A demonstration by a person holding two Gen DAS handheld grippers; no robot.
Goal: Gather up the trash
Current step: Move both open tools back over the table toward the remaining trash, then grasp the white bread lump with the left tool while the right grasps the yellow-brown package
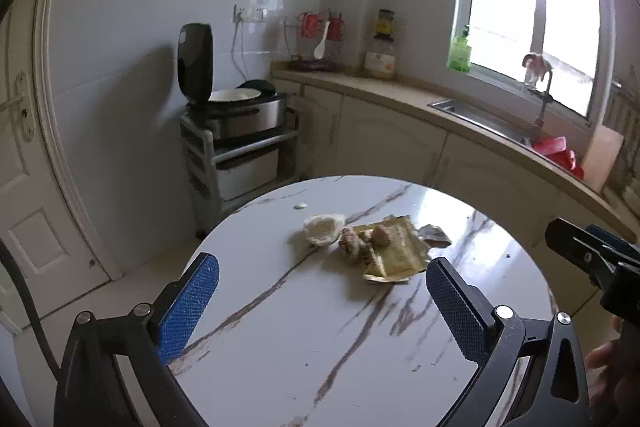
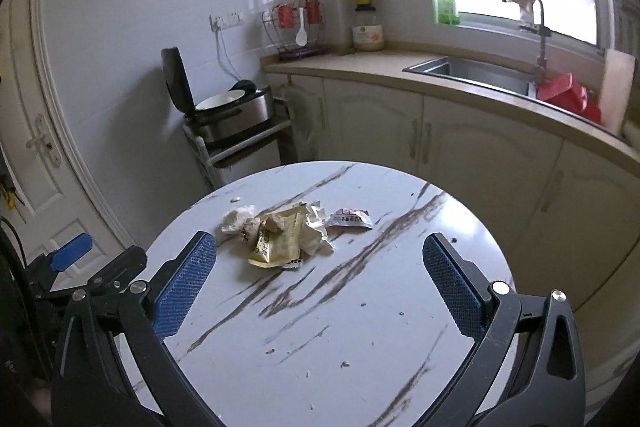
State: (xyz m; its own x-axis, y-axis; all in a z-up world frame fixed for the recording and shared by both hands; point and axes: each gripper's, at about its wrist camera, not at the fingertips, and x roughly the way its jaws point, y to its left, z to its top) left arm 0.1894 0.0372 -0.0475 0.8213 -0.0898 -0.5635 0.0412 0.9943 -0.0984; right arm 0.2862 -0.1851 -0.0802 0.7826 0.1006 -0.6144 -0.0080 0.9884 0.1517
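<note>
left gripper (image 1: 322, 281): jaws spread wide, nothing between the blue pads, above the table
table (image 1: 280, 339): round, white marble with brown veins
trash: yellow wrapper (image 1: 394, 255) under two brown lumps (image 1: 366, 241), crumpled white paper (image 1: 323, 229) touching its left
right gripper (image 1: 592, 255): partly visible at right edge

Glossy, seemingly marble table (image 2: 360, 307); crinkled wrapper (image 2: 280, 243)
</note>
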